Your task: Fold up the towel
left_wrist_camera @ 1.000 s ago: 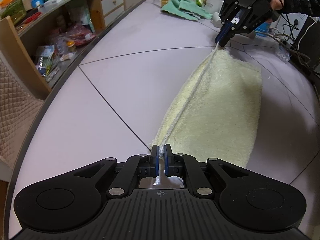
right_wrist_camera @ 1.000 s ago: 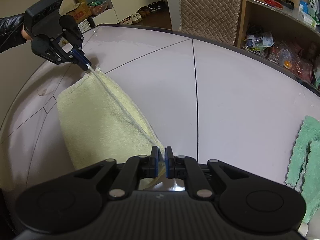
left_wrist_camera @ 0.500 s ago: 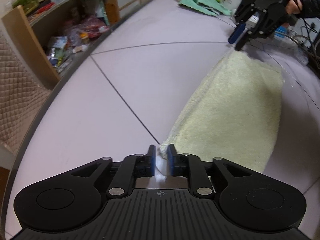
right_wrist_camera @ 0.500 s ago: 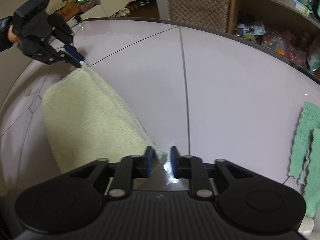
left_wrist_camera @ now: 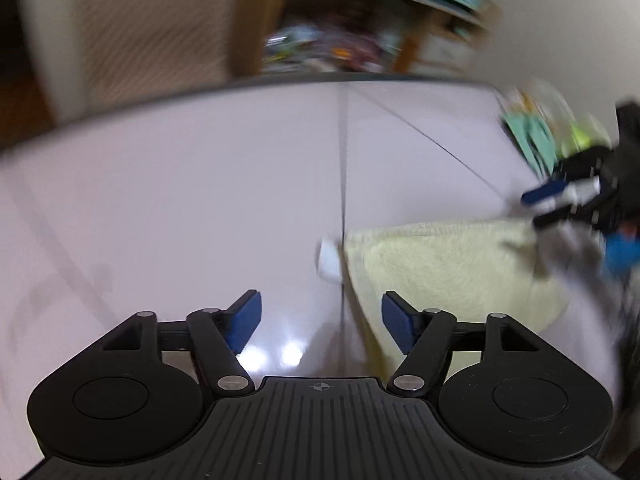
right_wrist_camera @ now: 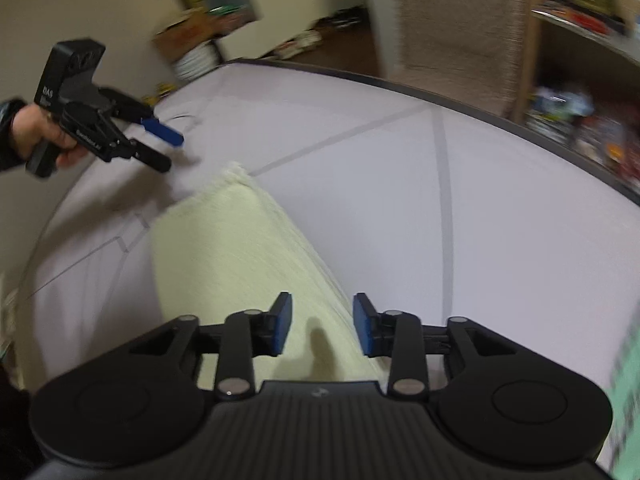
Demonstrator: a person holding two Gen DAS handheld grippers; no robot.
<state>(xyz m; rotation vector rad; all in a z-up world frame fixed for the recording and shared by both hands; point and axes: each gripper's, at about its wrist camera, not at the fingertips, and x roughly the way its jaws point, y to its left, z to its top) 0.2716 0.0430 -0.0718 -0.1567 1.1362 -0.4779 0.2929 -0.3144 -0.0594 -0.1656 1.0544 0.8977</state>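
A pale yellow towel (right_wrist_camera: 240,256) lies folded in a long strip on the light table (right_wrist_camera: 500,240). In the left wrist view the towel (left_wrist_camera: 448,264) lies right of centre with a small white tag (left_wrist_camera: 329,258) at its corner. My left gripper (left_wrist_camera: 320,328) hovers above the table beside that corner, its jaws opening wide with nothing between them. It also shows at far left as the left gripper (right_wrist_camera: 166,150), clear of the towel. My right gripper (right_wrist_camera: 322,328) hangs over the towel's near end, jaws opening, pads off the cloth. The right gripper (left_wrist_camera: 560,208) appears blurred at right.
A green cloth (left_wrist_camera: 536,140) lies at the table's far right, and its edge shows again as the green cloth (right_wrist_camera: 628,368). Wooden shelves (right_wrist_camera: 580,60) full of packets stand past the table's dark rim. A quilted chair back (right_wrist_camera: 460,20) stands beyond the rim.
Both grippers let go of the towel's corners and opened. The left one rolled sharply and swung away from its corner; the right one lifted a little. The towel now lies flat.
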